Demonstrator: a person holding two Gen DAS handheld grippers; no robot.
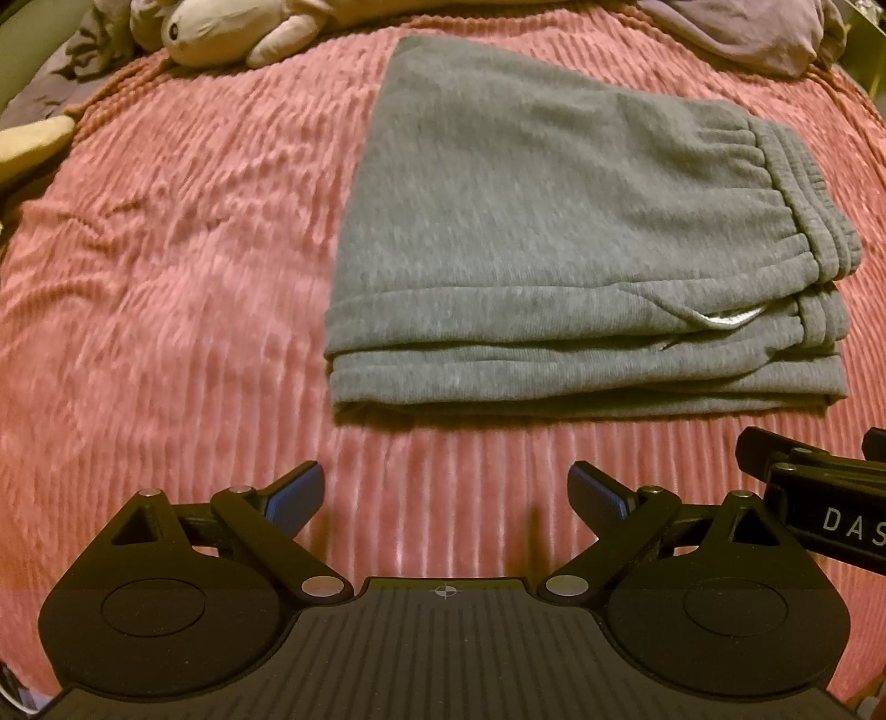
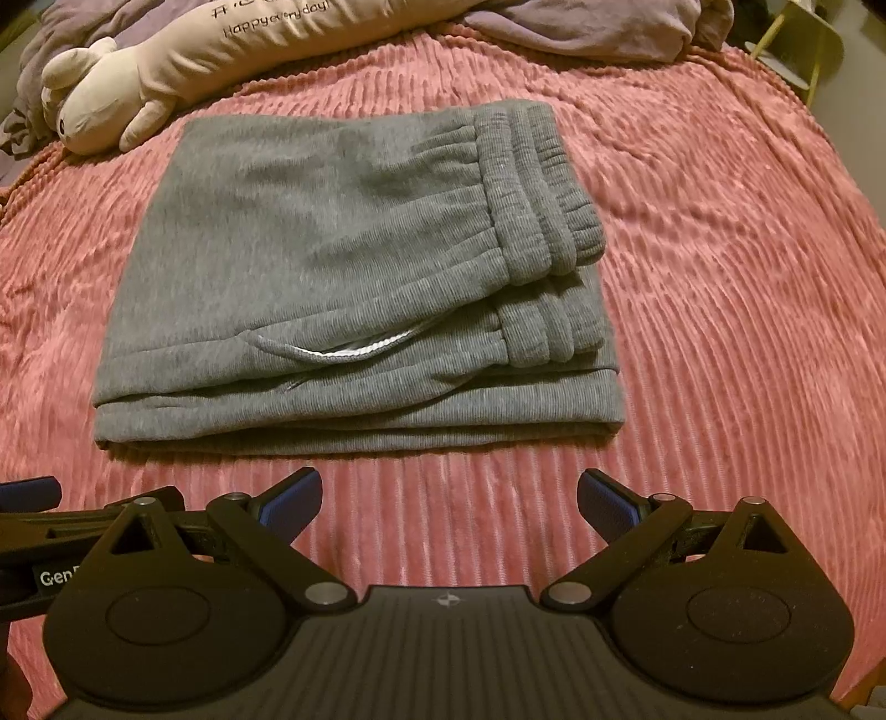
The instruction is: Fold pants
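The grey sweatpants (image 1: pixel 554 232) lie folded in a flat stack of layers on the pink ribbed bedspread (image 1: pixel 166 277), with the elastic waistband on the right side and a white pocket lining showing at the front. They also show in the right wrist view (image 2: pixel 332 266). My left gripper (image 1: pixel 446 493) is open and empty, just in front of the stack's near edge. My right gripper (image 2: pixel 449 498) is open and empty, also just short of the near edge. Each gripper's body shows at the edge of the other's view.
A long cream plush toy (image 2: pixel 138 66) lies along the far edge of the bed, left of centre. Purple-grey bedding (image 2: pixel 581 27) is bunched at the far right. The bedspread (image 2: pixel 747 277) lies wrinkled on both sides of the pants.
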